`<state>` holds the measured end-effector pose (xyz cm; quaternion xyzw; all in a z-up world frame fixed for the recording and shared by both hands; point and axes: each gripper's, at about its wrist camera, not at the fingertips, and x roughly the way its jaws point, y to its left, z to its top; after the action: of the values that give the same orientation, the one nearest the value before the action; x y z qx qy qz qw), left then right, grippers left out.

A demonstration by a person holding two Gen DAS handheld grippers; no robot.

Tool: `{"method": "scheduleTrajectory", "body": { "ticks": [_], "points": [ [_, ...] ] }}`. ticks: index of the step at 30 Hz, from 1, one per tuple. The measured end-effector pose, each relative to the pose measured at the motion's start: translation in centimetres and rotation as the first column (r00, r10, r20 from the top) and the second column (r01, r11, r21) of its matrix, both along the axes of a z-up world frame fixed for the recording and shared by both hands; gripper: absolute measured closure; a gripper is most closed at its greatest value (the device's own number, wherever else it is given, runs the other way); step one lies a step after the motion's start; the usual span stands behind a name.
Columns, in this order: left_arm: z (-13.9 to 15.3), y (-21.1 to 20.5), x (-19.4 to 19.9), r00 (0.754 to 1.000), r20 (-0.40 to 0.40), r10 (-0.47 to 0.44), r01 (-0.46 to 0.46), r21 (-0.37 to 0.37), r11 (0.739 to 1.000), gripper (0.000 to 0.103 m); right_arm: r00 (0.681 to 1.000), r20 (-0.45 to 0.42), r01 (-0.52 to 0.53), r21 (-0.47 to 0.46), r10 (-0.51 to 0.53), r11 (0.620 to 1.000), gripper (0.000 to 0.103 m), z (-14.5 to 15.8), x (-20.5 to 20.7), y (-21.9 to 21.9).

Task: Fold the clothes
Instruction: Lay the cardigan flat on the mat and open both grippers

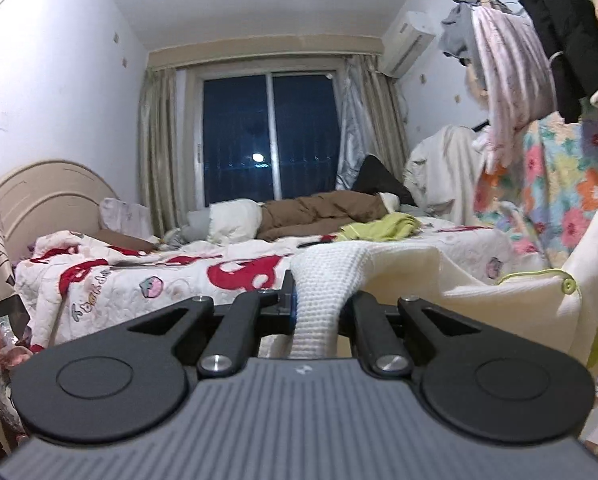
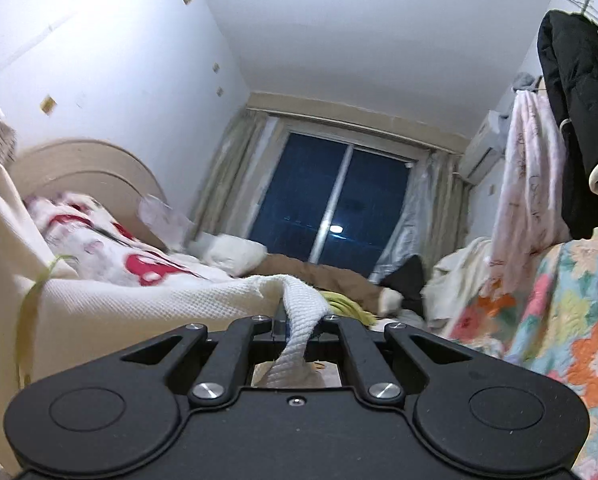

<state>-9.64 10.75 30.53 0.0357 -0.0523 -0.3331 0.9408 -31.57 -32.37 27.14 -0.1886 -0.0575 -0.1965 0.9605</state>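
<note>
- Cream waffle-knit garment (image 1: 479, 280) is stretched in the air between the two grippers, a ribbed white edge caught in each; a lime-green trim with a small button runs along it to the right of the left gripper.
- Left gripper (image 1: 317, 300) is clamped on the ribbed edge, which bunches between its fingers and hangs down through the gap behind them.
- Right gripper (image 2: 299, 320) is likewise clamped on a ribbed edge of the same garment, with the cloth spreading away to its left and a thin green cord dangling at the far left of that view.
- Bed (image 1: 147, 280) lies ahead of and below both grippers, covered by a white quilt with red prints.
- Lime-green garment (image 1: 379, 230) lies crumpled on the bed ahead of the left gripper, with a brown quilt (image 1: 319, 212) and a white pillow (image 1: 235, 220) beyond it.
- Floral quilt (image 2: 559, 320) hangs to the right of the right gripper, under a pink garment (image 2: 527, 184) and a black jacket (image 2: 579, 120) on a rack.
- Dark window (image 1: 269, 136) with beige curtains fills the far wall straight ahead.
</note>
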Motion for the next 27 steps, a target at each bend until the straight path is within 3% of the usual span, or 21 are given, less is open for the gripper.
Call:
{"method": "scheduleTrajectory", "body": {
  "ticks": [4,8,11,13,15,17,19,20,21,22,23,25,27],
  "points": [
    [-1.9,0.0,1.1,0.993,-0.114,-0.042,0.044,0.015,0.999,0.096,0.998,-0.055,-0.019,0.013,0.02,1.0,0.099,-1.4,-0.4,-1.1],
    [-6.4,-2.2,4.1,0.981,-0.195,-0.016,0.038,0.113,0.993,0.096,0.988,-0.147,-0.025,0.098,0.04,0.995,0.099,-4.9,1.9,-3.4],
    [-10.0,-4.5,8.1,0.964,-0.267,0.023,0.024,0.173,0.985,0.096,0.971,-0.233,-0.014,0.166,0.053,0.986,0.099,-8.0,6.3,-5.5],
    [-12.1,-5.7,11.8,0.949,-0.311,0.047,0.003,0.159,0.987,0.096,0.959,-0.277,0.002,0.201,0.055,0.98,0.099,-10.0,9.8,-6.7],
    [-14.5,-7.8,16.1,0.938,-0.325,0.118,-0.069,0.16,0.985,0.096,0.964,-0.261,0.01,0.24,0.054,0.971,0.099,-12.1,14.3,-8.2],
    [-17.4,-10.0,20.6,0.904,-0.384,0.186,-0.128,0.171,0.977,0.09,0.969,-0.241,0.017,0.279,0.053,0.96,0.098,-14.2,18.8,-9.8],
    [-21.5,-11.4,23.6,0.835,-0.481,0.268,-0.196,0.196,0.961,0.069,0.955,-0.296,0.1,0.313,-0.003,0.945,0.078,-17.1,23.2,-11.0],
    [-23.7,-11.7,24.3,0.796,-0.532,0.288,-0.203,0.213,0.956,0.056,0.936,-0.348,0.167,0.329,-0.045,0.929,0.056,-18.8,25.4,-11.6],
    [-25.8,-11.4,24.1,0.768,-0.581,0.269,-0.163,0.229,0.96,0.056,0.909,-0.406,0.252,0.346,-0.098,0.904,0.05,-20.6,26.9,-11.9],
    [-27.8,-11.1,23.7,0.745,-0.618,0.251,-0.125,0.241,0.963,0.056,0.872,-0.471,0.322,0.354,-0.13,0.878,0.052,-22.5,27.8,-11.9],
    [-29.7,-10.6,22.8,0.736,-0.636,0.234,-0.092,0.248,0.964,0.056,0.84,-0.527,0.372,0.382,-0.132,0.846,0.052,-24.6,28.0,-11.8],
    [-33.2,-9.7,21.0,0.711,-0.673,0.204,-0.025,0.265,0.964,0.056,0.816,-0.577,0.339,0.496,0.012,0.799,0.052,-27.7,26.2,-11.0],
    [-36.0,-9.0,18.8,0.665,-0.722,0.192,0.057,0.305,0.951,0.059,0.783,-0.599,0.308,0.607,0.167,0.733,0.051,-30.7,24.3,-10.2]
  ]
}}
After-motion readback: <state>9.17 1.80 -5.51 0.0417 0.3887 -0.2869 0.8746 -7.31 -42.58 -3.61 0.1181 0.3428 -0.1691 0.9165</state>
